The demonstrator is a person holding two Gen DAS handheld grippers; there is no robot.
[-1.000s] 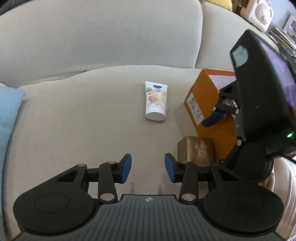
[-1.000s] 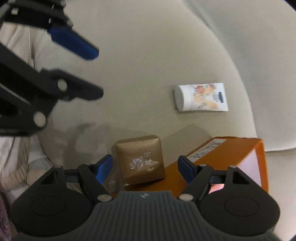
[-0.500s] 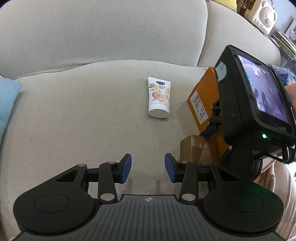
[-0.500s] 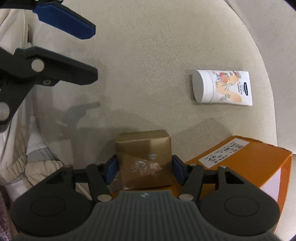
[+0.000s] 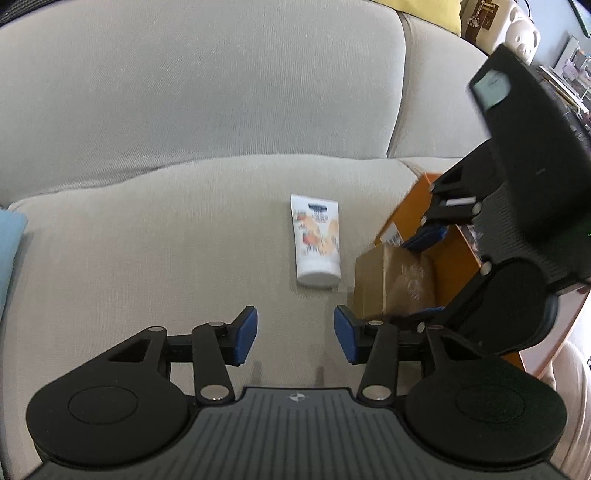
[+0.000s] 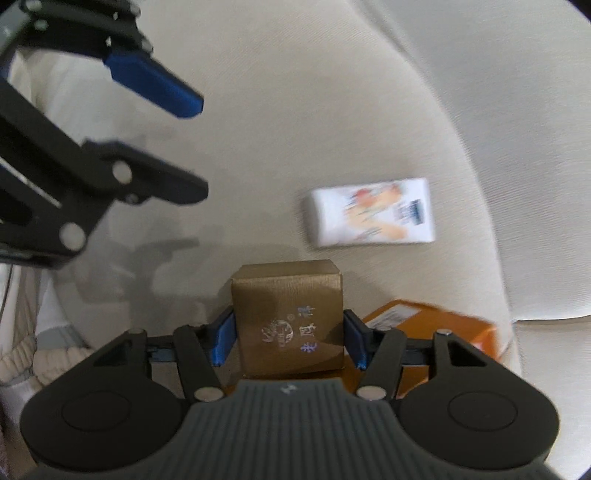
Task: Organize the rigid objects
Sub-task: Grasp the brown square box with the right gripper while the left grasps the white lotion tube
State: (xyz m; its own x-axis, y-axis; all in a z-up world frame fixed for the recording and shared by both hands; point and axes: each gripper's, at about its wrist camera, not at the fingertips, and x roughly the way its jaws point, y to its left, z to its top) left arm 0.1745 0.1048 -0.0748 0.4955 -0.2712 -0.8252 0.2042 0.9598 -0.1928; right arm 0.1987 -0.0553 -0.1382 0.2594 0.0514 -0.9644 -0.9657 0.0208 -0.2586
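A gold cardboard box (image 6: 288, 314) sits between the blue pads of my right gripper (image 6: 288, 336), which is shut on it. The left wrist view shows the same box (image 5: 391, 284) in that gripper (image 5: 424, 273), against an orange box (image 5: 410, 214). The orange box (image 6: 443, 321) lies just behind and right of the gold one. A white printed tube (image 5: 317, 240) lies flat on the sofa seat, cap end nearest me. My left gripper (image 5: 295, 332) hovers over bare seat short of the tube, its jaws opening with nothing between them. From the right wrist, the left gripper (image 6: 184, 144) is at upper left.
The beige sofa backrest (image 5: 221, 92) rises behind the seat. A blue cushion (image 5: 11, 240) pokes in at the left edge. A person's light trousers (image 6: 22, 350) are at the seat's front. Shelves with a pig figure (image 5: 521, 33) stand beyond the sofa's right end.
My right gripper closed its jaws onto the gold box and now grips it. The left gripper's jaws stand a little wider, and both views have shifted across the seat.
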